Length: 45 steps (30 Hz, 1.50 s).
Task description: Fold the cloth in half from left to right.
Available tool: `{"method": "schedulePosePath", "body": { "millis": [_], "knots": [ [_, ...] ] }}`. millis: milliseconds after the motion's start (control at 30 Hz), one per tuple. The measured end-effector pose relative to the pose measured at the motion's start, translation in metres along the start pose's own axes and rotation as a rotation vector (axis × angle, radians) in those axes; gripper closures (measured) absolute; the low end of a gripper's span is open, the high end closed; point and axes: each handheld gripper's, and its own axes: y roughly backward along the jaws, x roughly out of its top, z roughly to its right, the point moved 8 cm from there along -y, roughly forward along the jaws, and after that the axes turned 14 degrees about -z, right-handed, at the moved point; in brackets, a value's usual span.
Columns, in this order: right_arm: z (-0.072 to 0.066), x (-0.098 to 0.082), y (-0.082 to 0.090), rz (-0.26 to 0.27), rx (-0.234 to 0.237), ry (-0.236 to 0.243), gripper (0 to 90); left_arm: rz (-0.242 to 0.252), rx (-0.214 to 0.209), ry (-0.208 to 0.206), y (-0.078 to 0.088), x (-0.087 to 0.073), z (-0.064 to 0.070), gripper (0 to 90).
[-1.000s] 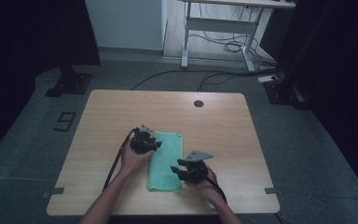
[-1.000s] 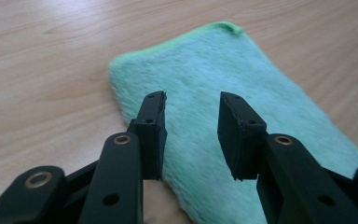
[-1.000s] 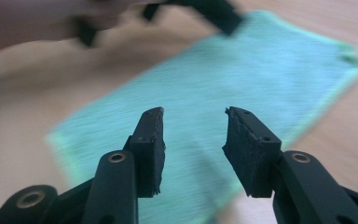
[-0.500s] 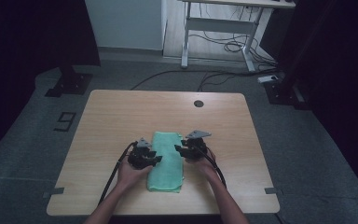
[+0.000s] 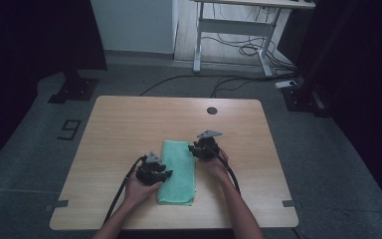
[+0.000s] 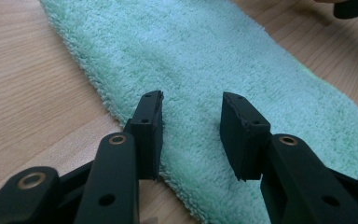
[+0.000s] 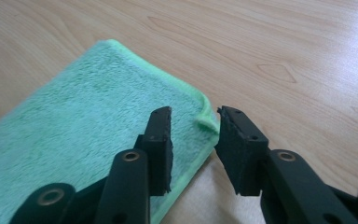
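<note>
Towel [image 5: 178,171] placement, high view: the folded green cloth lies flat on the table [image 5: 129,124], nearer the front edge than the back, roughly midway between the left and right edges. Its long axis runs front to back, one short end facing the person. The left gripper [image 5: 160,175] sits at the towel's left long edge, near the front; the right gripper [image 5: 198,148] sits at the far right corner. This staggered stance suggests each tool is set to pick up its own part of the cloth for a further fold.

Left gripper view: the jaws stand partly open over the pile at the towel [image 6: 223,70] edge, gripping nothing.

Right gripper view: the jaws have just been closing and straddle the towel [image 7: 88,130] corner, where the hem curls upward. A gap remains; the pads do not yet press the cloth.
</note>
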Motion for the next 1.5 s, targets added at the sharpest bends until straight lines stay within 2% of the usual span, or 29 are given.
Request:
{"method": "schedulePosePath", "body": {
  "millis": [200, 333, 433, 733, 933, 1167, 1300, 1500],
  "knots": [
    [0.004, 0.003, -0.01, -0.003, -0.001, -0.009, 72.8, 0.006, -0.006, 0.002, 0.0, 0.0, 0.0, 59.8],
    [0.009, 0.004, -0.012, -0.003, 0.003, -0.033, 79.8, 0.01, -0.009, 0.003, 0.0, 0.0, -0.001, 59.9],
    [0.011, 0.005, -0.012, -0.002, 0.012, -0.033, 83.1, 0.012, -0.009, 0.003, 0.0, -0.001, -0.001, 59.8],
    [0.017, 0.007, -0.014, -0.003, 0.012, -0.037, 87.4, 0.02, -0.009, 0.003, 0.0, -0.001, -0.001, 60.0],
    [0.023, 0.006, -0.013, -0.009, 0.003, -0.059, 86.2, 0.02, -0.01, 0.004, 0.0, -0.001, -0.001, 60.0],
    [0.029, 0.001, -0.009, -0.006, -0.018, -0.076, 77.5, 0.028, -0.005, 0.006, -0.001, -0.002, 0.0, 59.8],
    [0.03, -0.001, 0.003, 0.021, -0.033, -0.077, 71.6, 0.034, 0.007, 0.009, -0.001, -0.002, 0.001, 59.6],
    [0.023, -0.01, 0.029, 0.062, -0.016, -0.072, 67.2, 0.03, 0.027, 0.015, -0.003, 0.0, 0.004, 58.1]
  ]
}}
